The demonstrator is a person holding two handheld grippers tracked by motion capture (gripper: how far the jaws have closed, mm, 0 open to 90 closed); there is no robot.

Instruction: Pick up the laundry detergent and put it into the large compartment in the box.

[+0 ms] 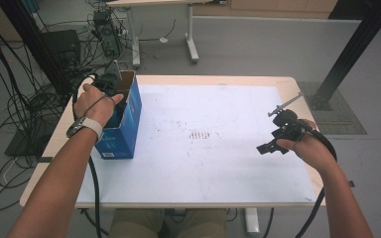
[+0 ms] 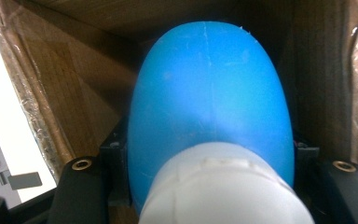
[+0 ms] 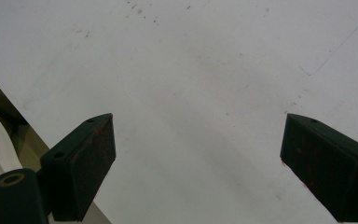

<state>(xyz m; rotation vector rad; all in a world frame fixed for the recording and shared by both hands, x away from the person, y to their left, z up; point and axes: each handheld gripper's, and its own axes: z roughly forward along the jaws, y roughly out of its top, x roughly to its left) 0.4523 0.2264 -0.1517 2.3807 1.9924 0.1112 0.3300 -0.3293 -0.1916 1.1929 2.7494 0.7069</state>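
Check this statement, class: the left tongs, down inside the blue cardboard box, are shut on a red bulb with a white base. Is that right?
Not quite. The bulb is blue, not red, as the left gripper view shows. The rest holds: the left tongs are shut on it inside the blue cardboard box, and its base is white.

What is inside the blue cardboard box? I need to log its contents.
Inside the blue cardboard box, the left gripper holds a blue bulb-shaped object with a white base. The bulb covers the box's bottom.

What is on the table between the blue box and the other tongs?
Nothing stands there. In the high view, only the bare white table with faint reddish marks lies between the blue box and the right tongs.
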